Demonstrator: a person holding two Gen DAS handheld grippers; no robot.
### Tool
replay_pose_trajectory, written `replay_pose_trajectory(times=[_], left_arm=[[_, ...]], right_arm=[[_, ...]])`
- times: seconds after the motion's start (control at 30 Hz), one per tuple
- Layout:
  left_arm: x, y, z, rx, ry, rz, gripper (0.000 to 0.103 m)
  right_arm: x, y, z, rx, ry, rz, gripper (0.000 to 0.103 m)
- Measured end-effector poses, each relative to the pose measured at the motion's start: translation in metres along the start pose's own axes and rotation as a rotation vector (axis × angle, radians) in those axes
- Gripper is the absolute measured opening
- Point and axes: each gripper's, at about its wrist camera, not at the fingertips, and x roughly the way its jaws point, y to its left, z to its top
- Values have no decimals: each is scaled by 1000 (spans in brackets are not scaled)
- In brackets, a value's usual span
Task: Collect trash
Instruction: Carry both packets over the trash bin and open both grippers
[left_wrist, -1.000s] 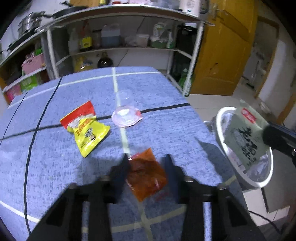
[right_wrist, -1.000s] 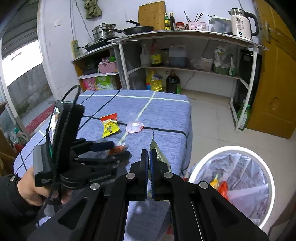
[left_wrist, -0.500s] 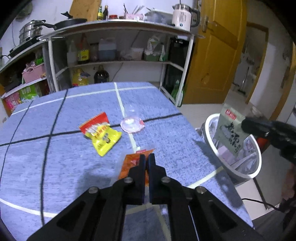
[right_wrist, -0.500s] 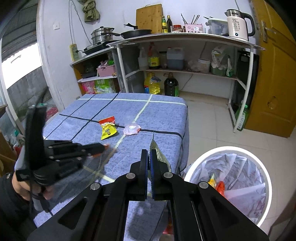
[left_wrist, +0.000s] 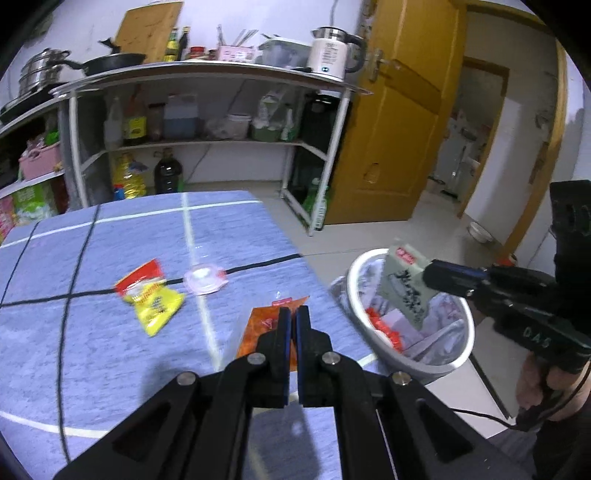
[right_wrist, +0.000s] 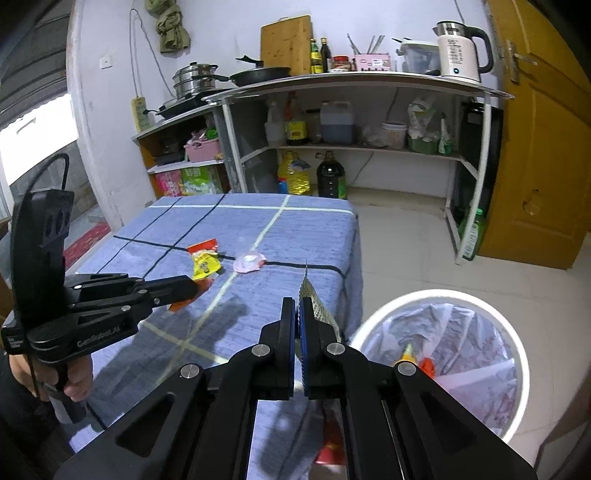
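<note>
1. Carrying two wrappers at once: the left gripper (left_wrist: 293, 314) has its jaws clamped tight on the orange sauce packet (left_wrist: 263, 325), which hangs clear above the near right part of the blue tablecloth (left_wrist: 110, 362)
2. The right gripper (right_wrist: 297, 310) is likewise closed fully, pinching the grey-green packet (right_wrist: 314, 306); the left wrist view shows that packet (left_wrist: 404, 284) held above the white bin (left_wrist: 461, 354), which stands on the floor just right of the table
3. Done so far, judging from the bin's contents: a few red and yellow scraps already lie in its liner (right_wrist: 461, 354)
4. Neither held packet has been let go yet, so two drops are pending, the grey-green one likely first since it is already over the rim
5. Left on the table, further off: the red-and-yellow snack bag (left_wrist: 151, 295) and, just right of it, the clear plastic lid (left_wrist: 205, 278), both untouched and apart from each other
6. Roughly half the job appears to remain
</note>
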Motion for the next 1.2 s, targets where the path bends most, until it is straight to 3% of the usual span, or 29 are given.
replay_pose_trajectory(times=[0.47,0.73,0.87,0.93,0.97,1.03,1.2], left_arm=[[58,-91,11,72,76,-147,2],[98,-129,9,105,142,-187,3],[107,-133,6,100,138,-184,4],[109,-135,5,97,139,-188,8],[109,-135,5,97,138,-187,18],[108,-135,5,94,135,-189,26],[106,-131,7,82,129,-187,28]], right_arm=[[-23,-79,-35,139,35,-115,2],[-23,-125,-58,253,84,-145,2],[-27,-136,-63,286,97,-166,2],[-28,-137,-64,285,96,-180,2],[-29,-137,-64,283,94,-182,3],[-31,-136,-64,281,90,-187,3],[-34,-134,-62,283,74,-187,11]])
